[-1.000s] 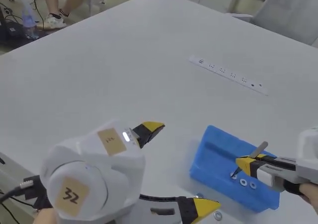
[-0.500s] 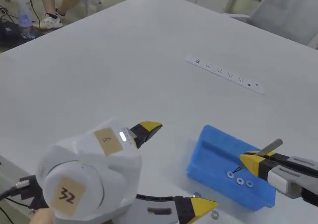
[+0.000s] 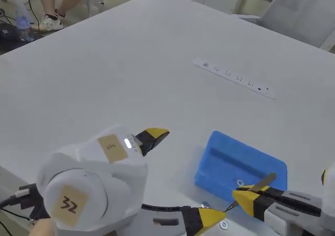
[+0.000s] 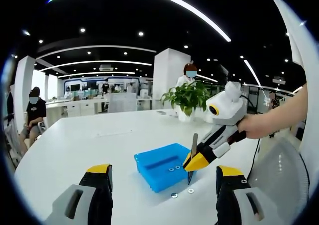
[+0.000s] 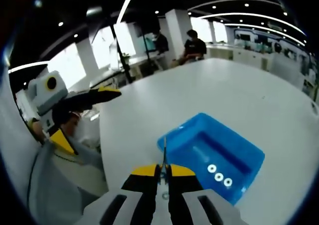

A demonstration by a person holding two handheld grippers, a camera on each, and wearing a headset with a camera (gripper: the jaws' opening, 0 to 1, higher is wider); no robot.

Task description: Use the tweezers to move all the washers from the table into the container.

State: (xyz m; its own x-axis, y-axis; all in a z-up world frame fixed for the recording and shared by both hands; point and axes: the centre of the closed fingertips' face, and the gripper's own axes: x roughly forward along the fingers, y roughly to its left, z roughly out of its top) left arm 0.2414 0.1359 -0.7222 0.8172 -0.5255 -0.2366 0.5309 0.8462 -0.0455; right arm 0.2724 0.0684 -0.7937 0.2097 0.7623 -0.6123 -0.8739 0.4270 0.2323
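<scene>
Nearest you, your left gripper (image 3: pixel 192 175) hangs with its jaws spread wide, holding nothing. Just right of it, your right gripper (image 3: pixel 242 198) is clamped on the tweezers (image 3: pixel 264 181). Their tips point down at the table (image 3: pixel 104 63) beside a loose washer (image 3: pixel 223 225), with a second washer (image 3: pixel 205 205) close by. Just beyond sits the blue container (image 3: pixel 225 152), three washers (image 5: pixel 219 176) lying inside. Far off, a power strip (image 3: pixel 233 78) lies flat.
</scene>
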